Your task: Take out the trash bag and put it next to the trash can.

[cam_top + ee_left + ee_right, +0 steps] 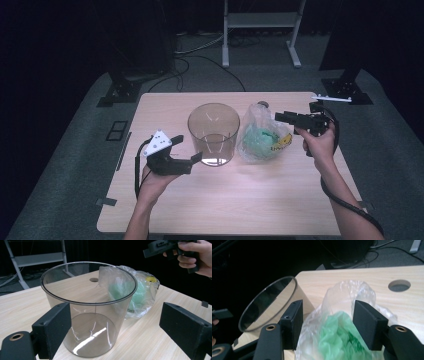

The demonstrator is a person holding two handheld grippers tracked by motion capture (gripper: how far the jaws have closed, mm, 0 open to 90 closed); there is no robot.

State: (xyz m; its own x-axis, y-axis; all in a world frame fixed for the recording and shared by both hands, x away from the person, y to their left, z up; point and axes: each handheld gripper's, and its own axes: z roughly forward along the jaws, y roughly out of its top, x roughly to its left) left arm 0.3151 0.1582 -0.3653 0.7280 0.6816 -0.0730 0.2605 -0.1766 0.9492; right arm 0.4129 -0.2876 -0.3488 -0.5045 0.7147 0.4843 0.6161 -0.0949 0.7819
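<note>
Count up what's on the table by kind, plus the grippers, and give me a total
Clear plastic container: 1
Clear plastic bag with green contents: 1
Handheld grippers: 2, left gripper and right gripper
Total: 4

A light wooden table (pixel 240 200) stands on a grey floor. A clear plastic tub (pixel 214 134) stands upright near the middle of the table, and its top is open. Just beside the tub lies a crinkly clear plastic bag (pixel 262 135) with green stuff inside. The table has a round hole (pixel 399 285) near its far edge.
</note>
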